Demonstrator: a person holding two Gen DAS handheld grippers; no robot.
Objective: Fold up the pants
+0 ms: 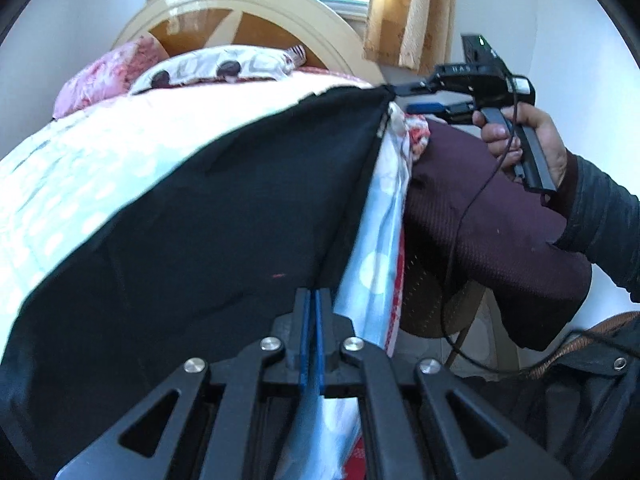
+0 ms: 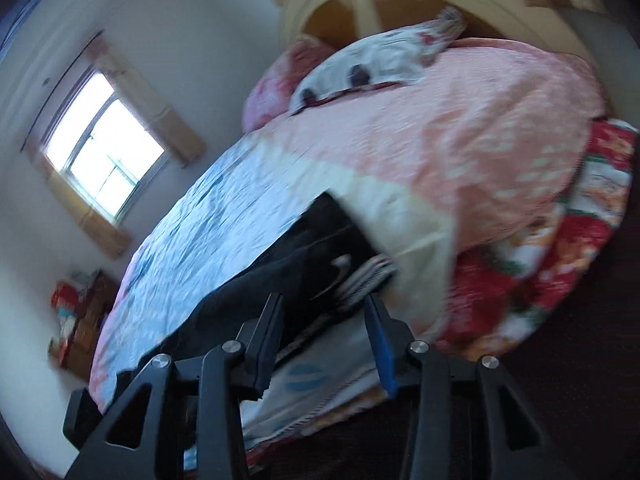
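Observation:
The black pants (image 1: pixel 224 216) are stretched over the bed in the left wrist view, their right edge pulled taut. My left gripper (image 1: pixel 312 300) is shut on the near edge of the pants. My right gripper (image 1: pixel 404 98) shows at the far corner of the pants, its jaws apart, with the upper finger touching the fabric corner. In the right wrist view my right gripper (image 2: pixel 326 316) is open, and the pants (image 2: pixel 304 256) lie bunched just beyond its fingers, with a white logo showing.
The bed carries a pink and blue quilt (image 2: pixel 440 148), pillows (image 1: pixel 216 64) and a cream headboard (image 1: pixel 256 4). A maroon cloth (image 1: pixel 480 216) hangs by the bed's right side. A window (image 2: pixel 104 152) is on the left wall. A floral blanket (image 2: pixel 560 240) drapes the bed's edge.

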